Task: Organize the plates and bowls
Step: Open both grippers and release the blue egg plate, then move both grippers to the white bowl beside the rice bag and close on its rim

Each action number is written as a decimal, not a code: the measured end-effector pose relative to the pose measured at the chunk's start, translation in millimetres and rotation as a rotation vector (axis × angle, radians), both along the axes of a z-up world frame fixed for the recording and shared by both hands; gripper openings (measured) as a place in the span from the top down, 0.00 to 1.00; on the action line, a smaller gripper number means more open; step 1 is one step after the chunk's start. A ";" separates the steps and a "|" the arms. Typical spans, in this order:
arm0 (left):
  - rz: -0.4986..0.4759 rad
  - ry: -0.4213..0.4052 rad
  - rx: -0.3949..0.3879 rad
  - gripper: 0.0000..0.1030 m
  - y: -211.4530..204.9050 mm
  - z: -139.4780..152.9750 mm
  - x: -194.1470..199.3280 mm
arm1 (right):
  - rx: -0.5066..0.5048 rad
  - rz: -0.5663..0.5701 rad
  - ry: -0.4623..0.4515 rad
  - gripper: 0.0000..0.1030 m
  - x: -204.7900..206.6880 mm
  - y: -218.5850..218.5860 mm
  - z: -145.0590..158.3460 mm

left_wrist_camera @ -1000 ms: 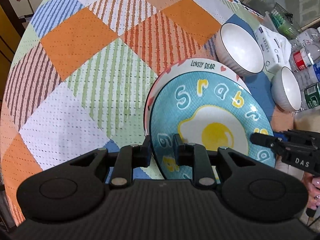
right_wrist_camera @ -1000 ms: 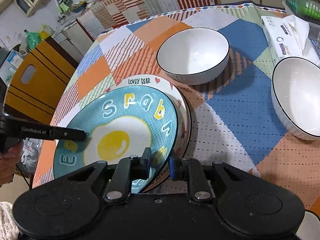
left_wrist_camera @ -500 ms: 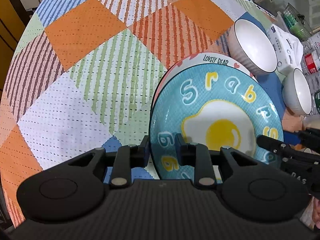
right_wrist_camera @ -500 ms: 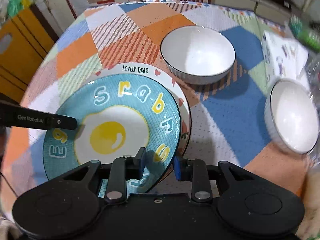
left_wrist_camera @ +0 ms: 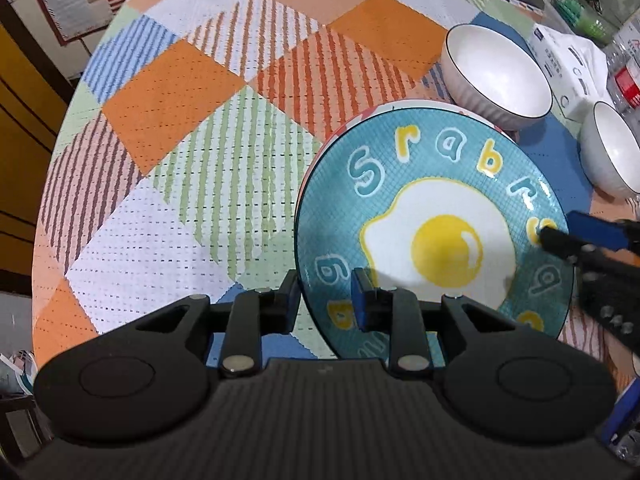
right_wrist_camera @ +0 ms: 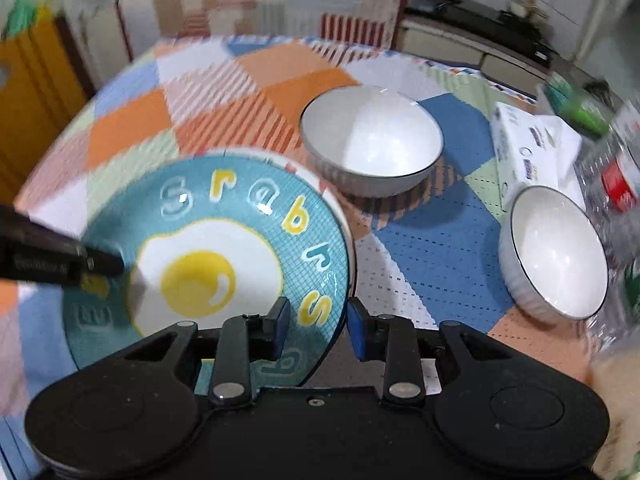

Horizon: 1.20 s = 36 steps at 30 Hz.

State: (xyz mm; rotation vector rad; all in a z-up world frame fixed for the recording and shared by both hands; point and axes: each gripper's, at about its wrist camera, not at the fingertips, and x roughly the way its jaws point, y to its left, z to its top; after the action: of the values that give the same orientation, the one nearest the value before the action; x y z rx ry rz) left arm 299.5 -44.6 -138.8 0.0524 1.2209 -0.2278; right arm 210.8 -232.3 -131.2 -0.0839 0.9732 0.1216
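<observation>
A teal plate with a fried-egg picture is held above a white plate whose rim shows just behind it. My left gripper is shut on the teal plate's near left rim. My right gripper is shut on its opposite rim and shows in the left wrist view. Two white bowls stand beyond: one near the plates, one further right.
A round table has a patchwork cloth. A tissue pack and bottles stand at the right edge. A yellow cabinet stands left of the table.
Both grippers have lifted the teal plate up off the white plate, which is now mostly hidden behind it. The right wrist view has risen and is blurred by motion.
</observation>
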 end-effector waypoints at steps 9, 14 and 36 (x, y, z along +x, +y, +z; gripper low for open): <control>-0.019 -0.051 0.003 0.79 -1.9 23.7 -38.0 | 0.167 -0.039 -0.125 0.67 -53.1 -34.5 45.3; -0.073 -0.067 -0.032 0.78 -15.1 55.8 -65.2 | 0.220 -0.034 -0.119 0.67 -86.6 -56.3 66.2; -0.393 -0.163 -0.071 0.36 -147.3 92.1 -176.0 | 0.125 0.009 -0.158 0.66 -204.5 -154.6 80.0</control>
State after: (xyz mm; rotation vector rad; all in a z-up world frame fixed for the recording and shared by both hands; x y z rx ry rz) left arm 123.5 -192.0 -46.7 0.2460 1.0307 -0.5985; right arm 6.3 -386.9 -51.2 0.0170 0.8053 0.1817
